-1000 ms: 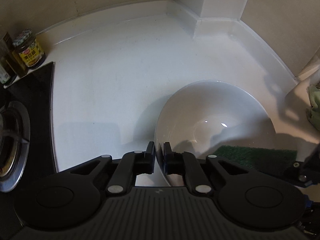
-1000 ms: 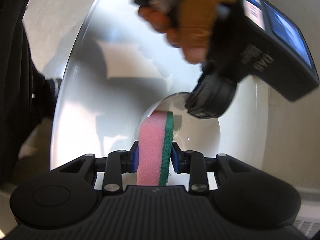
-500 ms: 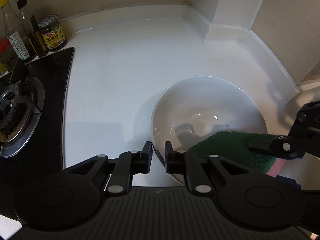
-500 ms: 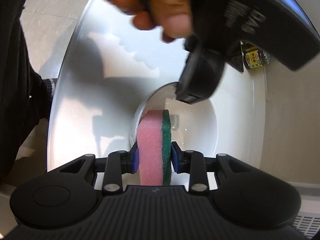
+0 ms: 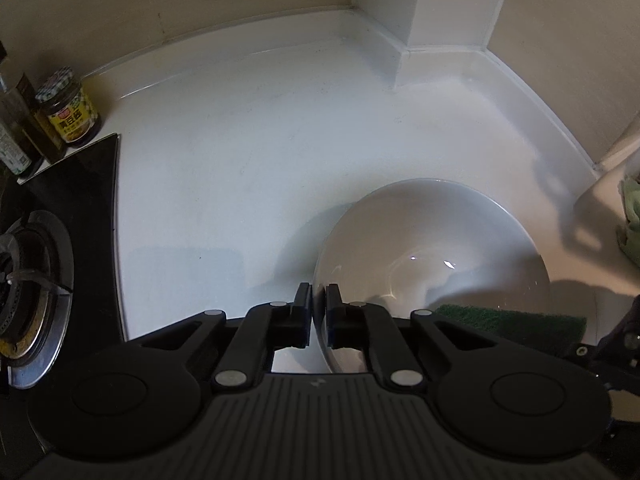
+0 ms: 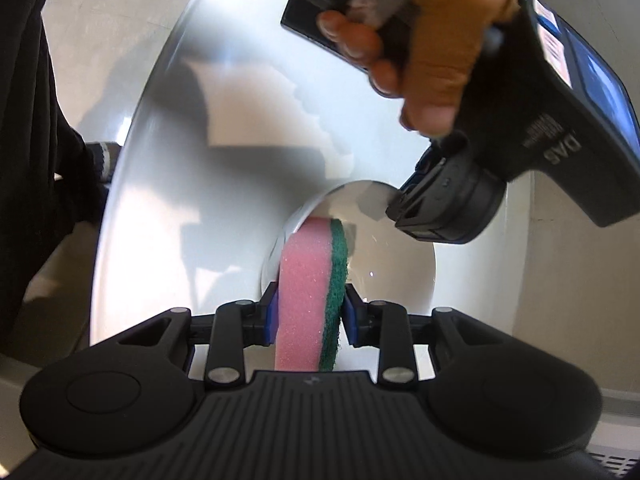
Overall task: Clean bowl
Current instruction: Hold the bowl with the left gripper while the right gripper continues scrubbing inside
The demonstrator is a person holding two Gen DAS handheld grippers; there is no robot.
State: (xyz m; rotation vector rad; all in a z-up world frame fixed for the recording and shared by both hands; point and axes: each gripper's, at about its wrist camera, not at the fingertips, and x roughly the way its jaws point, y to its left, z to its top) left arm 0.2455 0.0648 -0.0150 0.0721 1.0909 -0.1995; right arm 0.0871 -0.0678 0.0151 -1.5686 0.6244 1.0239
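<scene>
The left gripper [image 5: 318,316] pinches the rim of the bowl [image 5: 432,248] near the counter's [image 5: 248,168] front edge; the right gripper [image 6: 310,314] clamps the sponge [image 6: 310,280] inside it. Hard scrubbing could lever the thin rim loose and skid the bowl off.

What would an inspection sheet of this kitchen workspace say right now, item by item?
Surface: white countertop, bare in the middle.
Job's things: white bowl on the counter; pink and green sponge reaching into it.
Clutter: yellow-labelled jar and dark bottles at the far left; a green cloth at the right edge.
Grippers: left gripper shut on the bowl's near rim; right gripper shut on the sponge.
Cables: nothing seen.
Surroundings: gas burner on a black hob to the left; beige wall behind; the person's hand on the left gripper's handle.
</scene>
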